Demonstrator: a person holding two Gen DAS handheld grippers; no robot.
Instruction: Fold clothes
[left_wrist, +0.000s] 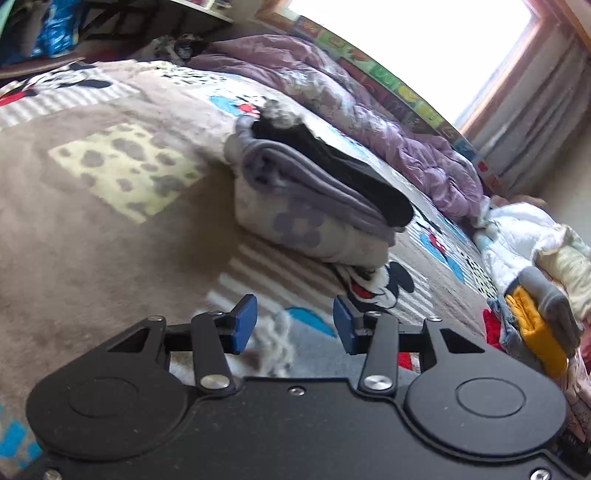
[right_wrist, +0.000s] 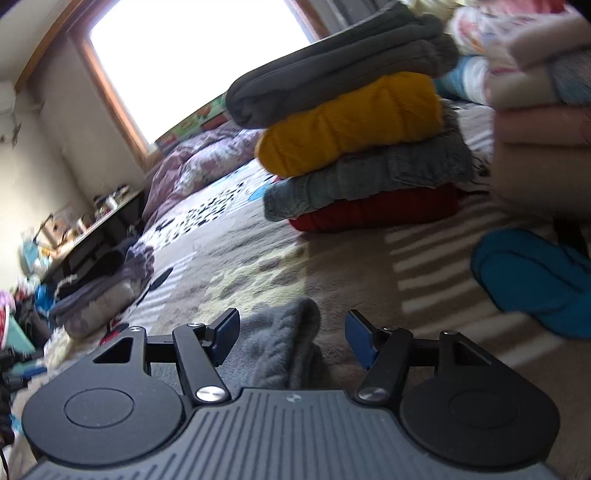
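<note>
1. Grey knit garment (right_wrist: 284, 343) lies on the blanket (right_wrist: 332, 258), between the right gripper's (right_wrist: 291, 341) spread jaws; untouched.
2. Left gripper (left_wrist: 294, 325) jaws spread, empty; folded stack (left_wrist: 314, 192) beyond.
3. Second stack (right_wrist: 354, 125); no legible writing.

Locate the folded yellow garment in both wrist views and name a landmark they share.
Left wrist: yellow garment at the far right edge, under a grey one.
Right wrist: yellow garment upper centre, second from the top of the stack.
Shared landmark: the bright window.
</note>
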